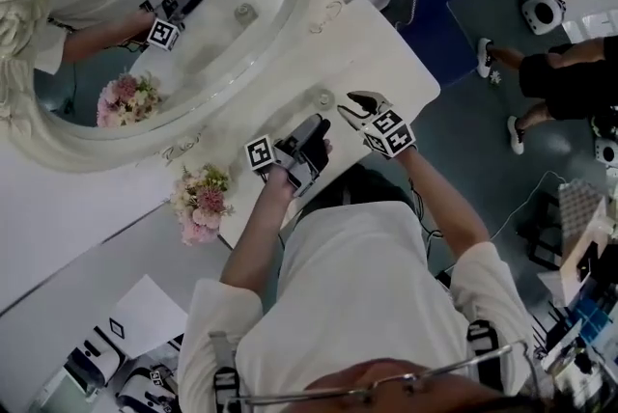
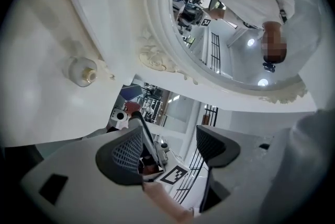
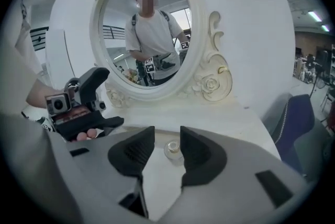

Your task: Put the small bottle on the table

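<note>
The small clear glass bottle stands upright on the white dressing table, near the mirror's base. My right gripper sits just to its right, a little apart from it. In the right gripper view the bottle shows beyond the narrow gap between the jaws of the right gripper, and the pads do not press on it. My left gripper hovers over the table's front edge, open and empty. In the left gripper view, the bottle lies far to the left of the left gripper.
An ornate oval mirror stands at the back of the table. A pink flower bunch lies at the table's left end. A blue chair and a person's legs are on the floor to the right.
</note>
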The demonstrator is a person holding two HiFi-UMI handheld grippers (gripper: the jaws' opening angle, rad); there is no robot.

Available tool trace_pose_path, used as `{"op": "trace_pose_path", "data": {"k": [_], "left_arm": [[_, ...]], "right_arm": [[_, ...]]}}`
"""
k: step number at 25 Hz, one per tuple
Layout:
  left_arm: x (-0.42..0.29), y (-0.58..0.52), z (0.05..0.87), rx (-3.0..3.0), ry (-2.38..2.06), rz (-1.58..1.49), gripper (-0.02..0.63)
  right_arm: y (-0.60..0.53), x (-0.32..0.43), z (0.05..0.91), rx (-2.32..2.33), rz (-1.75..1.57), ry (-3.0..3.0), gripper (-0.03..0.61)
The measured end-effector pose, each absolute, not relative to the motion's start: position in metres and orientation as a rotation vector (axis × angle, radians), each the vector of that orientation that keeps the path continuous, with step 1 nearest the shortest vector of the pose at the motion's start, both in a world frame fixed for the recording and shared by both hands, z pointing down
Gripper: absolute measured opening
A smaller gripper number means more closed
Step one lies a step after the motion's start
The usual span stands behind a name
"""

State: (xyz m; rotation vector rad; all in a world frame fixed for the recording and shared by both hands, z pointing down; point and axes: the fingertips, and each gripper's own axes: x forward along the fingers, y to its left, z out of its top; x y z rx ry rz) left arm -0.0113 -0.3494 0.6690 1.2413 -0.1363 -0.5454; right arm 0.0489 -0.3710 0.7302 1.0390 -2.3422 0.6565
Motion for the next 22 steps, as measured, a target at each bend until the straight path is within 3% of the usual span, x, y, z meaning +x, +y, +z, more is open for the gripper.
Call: {"op": "trace_pose_path", "data": {"k": [5, 13, 16, 22], "left_arm": [[-0.009, -0.342, 0.633, 1.348, -0.136, -0.580, 0.314], [-0.003, -0.317, 0.585, 1.531, -0.249, -0.648, 0.242], [-0.004, -0.306, 0.577, 1.586, -0.355, -0.710, 0.154], [0.004, -0.281, 0.576, 1.660, -0.553, -0.765, 0.053]], "right_arm": [[-0.346, 0.052, 0.687, 1.022, 0.646, -2.397, 0.110], [-0.318, 0.065, 0.612, 0.893, 0.503, -2.549, 0.072], [-0.307, 0.081, 0.595, 0.878, 0.497, -2.578, 0.058], [-0.287, 0.115, 0.586, 0.845, 0.506, -2.595, 0.038]]}}
